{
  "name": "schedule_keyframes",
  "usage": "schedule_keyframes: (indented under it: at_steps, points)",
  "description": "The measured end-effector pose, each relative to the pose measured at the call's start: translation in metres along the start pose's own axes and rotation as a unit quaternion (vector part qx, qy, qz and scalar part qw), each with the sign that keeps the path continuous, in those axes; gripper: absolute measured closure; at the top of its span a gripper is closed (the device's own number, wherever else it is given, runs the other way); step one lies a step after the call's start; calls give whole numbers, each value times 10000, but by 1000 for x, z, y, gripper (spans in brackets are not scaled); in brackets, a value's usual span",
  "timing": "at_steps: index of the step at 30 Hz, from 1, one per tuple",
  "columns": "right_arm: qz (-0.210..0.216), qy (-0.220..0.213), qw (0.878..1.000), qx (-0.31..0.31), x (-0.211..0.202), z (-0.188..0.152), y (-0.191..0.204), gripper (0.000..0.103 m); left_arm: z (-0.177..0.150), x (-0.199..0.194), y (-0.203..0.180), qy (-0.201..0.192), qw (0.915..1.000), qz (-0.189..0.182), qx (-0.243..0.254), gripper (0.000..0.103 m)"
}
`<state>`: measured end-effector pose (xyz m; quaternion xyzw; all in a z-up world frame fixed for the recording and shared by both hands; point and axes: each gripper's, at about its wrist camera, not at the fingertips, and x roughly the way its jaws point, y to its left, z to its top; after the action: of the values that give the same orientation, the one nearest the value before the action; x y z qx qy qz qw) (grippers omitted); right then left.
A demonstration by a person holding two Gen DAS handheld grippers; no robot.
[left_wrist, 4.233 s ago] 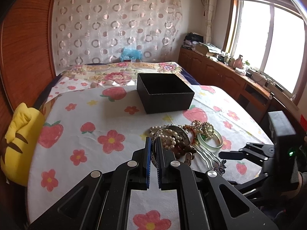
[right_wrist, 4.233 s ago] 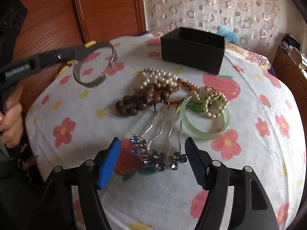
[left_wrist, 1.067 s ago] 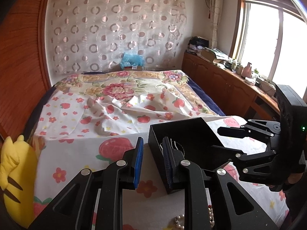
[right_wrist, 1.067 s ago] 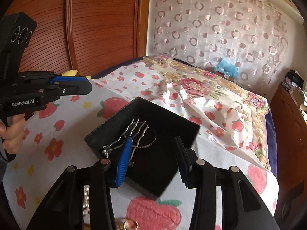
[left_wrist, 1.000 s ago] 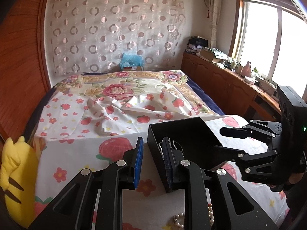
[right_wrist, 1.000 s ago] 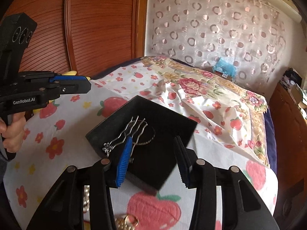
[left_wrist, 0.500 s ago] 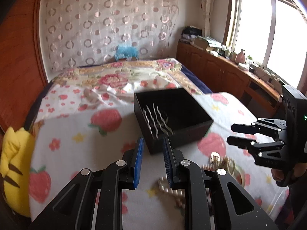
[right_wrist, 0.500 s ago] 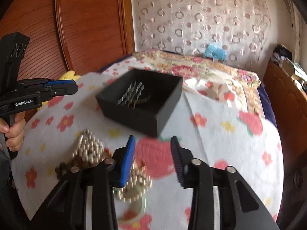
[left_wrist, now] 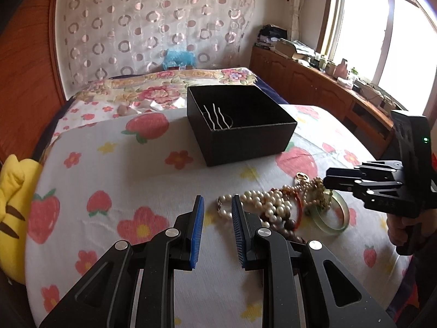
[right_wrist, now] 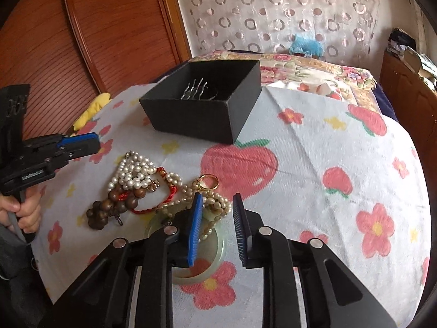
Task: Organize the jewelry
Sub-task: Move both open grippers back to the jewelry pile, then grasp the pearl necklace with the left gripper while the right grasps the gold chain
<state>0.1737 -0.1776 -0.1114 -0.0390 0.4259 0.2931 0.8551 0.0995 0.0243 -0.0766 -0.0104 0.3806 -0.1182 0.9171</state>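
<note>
A black open box (left_wrist: pixel 240 125) (right_wrist: pixel 202 106) stands on the flowered tablecloth and holds silver hairpins (left_wrist: pixel 217 116) (right_wrist: pixel 195 88). A jewelry pile lies in front of it: a pearl necklace (left_wrist: pixel 262 205) (right_wrist: pixel 131 170), brown wooden beads (right_wrist: pixel 109 207), a red cord (right_wrist: pixel 166 191), a gold ring (right_wrist: pixel 209 181) and a green jade bangle (left_wrist: pixel 331 213) (right_wrist: pixel 215 248). My left gripper (left_wrist: pixel 215 218) is open and empty just left of the pearls. My right gripper (right_wrist: pixel 217 213) is open and empty, low over the bangle and small pearls.
A yellow plush toy (left_wrist: pixel 12 202) hangs at the table's left edge. A bed (left_wrist: pixel 164 87) with a floral cover lies behind the table. Wooden cabinets (left_wrist: pixel 314 82) run along the right under the window. A wooden panel (right_wrist: pixel 109 32) stands on the left.
Both grippers have pulled back from the box and dropped toward the jewelry pile. The hairpins and the silver bracelet taken earlier now lie in the box. Both grippers are empty.
</note>
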Motion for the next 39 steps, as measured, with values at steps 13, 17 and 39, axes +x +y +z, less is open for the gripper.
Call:
schedule_keyframes:
  at_steps: [13,17,39]
  points:
    - [-130,3,9998,133,-4,-11,7,92,-13,-24,-7,-129,9999,-20,7,84]
    - [-149,-82,9998,88,-13,-11,7,93,-15,-27,-8,-105,9999,17,21,84]
    - [-255,-625,9976,127,-50,3,-1,93,3,37,-8,645,9976,-4,236,84]
